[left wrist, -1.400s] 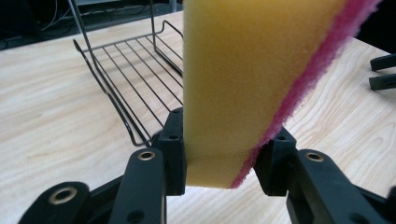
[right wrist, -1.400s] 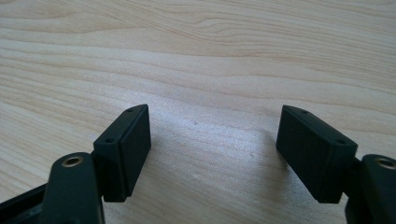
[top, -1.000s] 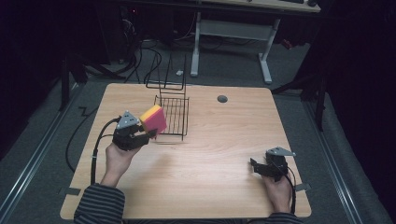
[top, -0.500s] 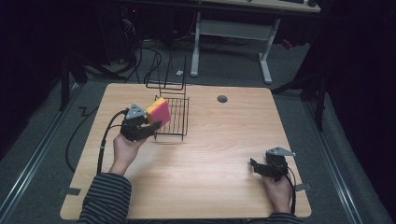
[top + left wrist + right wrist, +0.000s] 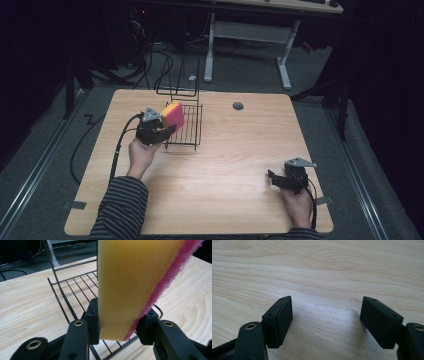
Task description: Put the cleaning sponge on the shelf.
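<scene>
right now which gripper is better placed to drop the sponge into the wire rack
Left. The left gripper already clamps the yellow-and-pink sponge at the wire rack. The right gripper sits open and empty far off near the table's front right corner.

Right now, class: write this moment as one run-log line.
left gripper: shut on sponge, above wire rack | right gripper: open, over bare table

High view overhead; gripper views close, sharing table (image 5: pixel 230 165).

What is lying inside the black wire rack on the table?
The wire rack looks empty where visible. The sponge in the left tongs covers part of it, so that part stays unknown.
</scene>
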Tool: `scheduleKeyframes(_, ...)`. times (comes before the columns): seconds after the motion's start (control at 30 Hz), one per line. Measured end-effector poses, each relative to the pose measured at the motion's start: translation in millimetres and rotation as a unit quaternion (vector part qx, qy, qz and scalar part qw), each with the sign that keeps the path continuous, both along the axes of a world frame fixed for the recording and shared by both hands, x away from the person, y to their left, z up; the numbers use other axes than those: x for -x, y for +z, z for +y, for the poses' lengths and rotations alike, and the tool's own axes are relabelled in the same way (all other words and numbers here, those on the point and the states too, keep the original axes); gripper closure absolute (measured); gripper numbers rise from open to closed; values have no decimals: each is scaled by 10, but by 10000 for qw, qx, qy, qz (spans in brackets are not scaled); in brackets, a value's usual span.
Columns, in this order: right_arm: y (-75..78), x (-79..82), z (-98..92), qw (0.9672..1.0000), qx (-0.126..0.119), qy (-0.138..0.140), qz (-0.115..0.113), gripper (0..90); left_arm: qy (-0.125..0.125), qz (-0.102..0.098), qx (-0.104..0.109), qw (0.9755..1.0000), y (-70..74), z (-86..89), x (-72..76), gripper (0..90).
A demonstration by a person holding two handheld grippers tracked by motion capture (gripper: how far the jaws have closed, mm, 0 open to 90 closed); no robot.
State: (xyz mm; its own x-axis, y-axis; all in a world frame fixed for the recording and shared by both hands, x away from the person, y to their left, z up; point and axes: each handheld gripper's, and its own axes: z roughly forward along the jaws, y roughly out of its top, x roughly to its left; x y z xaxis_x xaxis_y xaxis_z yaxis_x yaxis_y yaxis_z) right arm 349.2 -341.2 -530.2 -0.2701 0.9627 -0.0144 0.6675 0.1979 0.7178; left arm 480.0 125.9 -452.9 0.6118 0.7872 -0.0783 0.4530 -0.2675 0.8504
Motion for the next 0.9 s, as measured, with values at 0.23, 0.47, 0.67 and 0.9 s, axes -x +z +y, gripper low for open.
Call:
scheduleKeyframes(0.23, 0, 0, 0, 10000, 0, 0, 1, 264, 146, 63, -7, 9999, -149, -62, -116, 612)
scheduleKeyframes(0.47, 0, 0, 0, 10000, -2, -1, 1, 264, 162, 135, -216, 9995, -220, -158, -213, 612)
scheduleKeyframes(0.67, 0, 0, -1, 10000, -1, 0, 1, 264, 266, 138, -316, 9991, -304, -235, -303, 610)
scheduleKeyframes(0.9, 0, 0, 0, 10000, -3, 0, 2, 264, 306, 223, -406, 9985, -382, -247, -338, 607)
